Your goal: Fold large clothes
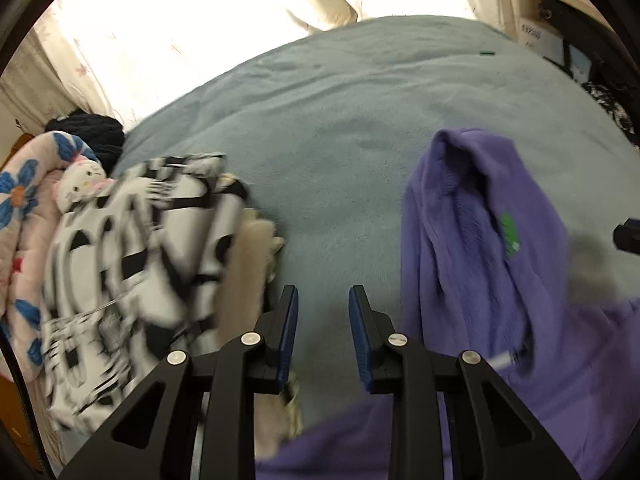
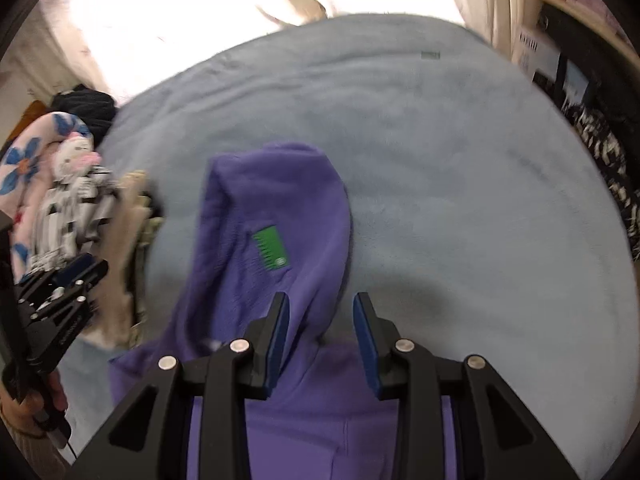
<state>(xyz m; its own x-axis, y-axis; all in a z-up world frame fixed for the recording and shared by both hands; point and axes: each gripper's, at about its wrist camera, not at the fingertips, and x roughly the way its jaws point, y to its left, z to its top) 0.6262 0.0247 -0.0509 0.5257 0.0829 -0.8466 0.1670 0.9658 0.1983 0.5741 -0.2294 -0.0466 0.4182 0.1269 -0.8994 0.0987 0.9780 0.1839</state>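
A purple fleece hoodie (image 1: 472, 240) lies on the grey-blue bed cover (image 1: 340, 120), its hood pointing away, with a green label (image 1: 509, 235) inside the hood. In the right wrist view the hoodie (image 2: 276, 216) and its green label (image 2: 272, 249) lie straight ahead. My left gripper (image 1: 323, 304) is open and empty, above the cover just left of the hoodie. My right gripper (image 2: 320, 308) is open and empty, over the hood's base. The left gripper also shows in the right wrist view (image 2: 76, 276).
A pile of clothes lies at the left: a black-and-white patterned piece (image 1: 132, 264), a beige piece (image 1: 248, 264), a pink flowered blanket (image 1: 20, 208) with a plush toy (image 1: 80, 184). Bright curtains (image 1: 200, 20) hang behind the bed. Shelves (image 2: 568, 40) stand at the right.
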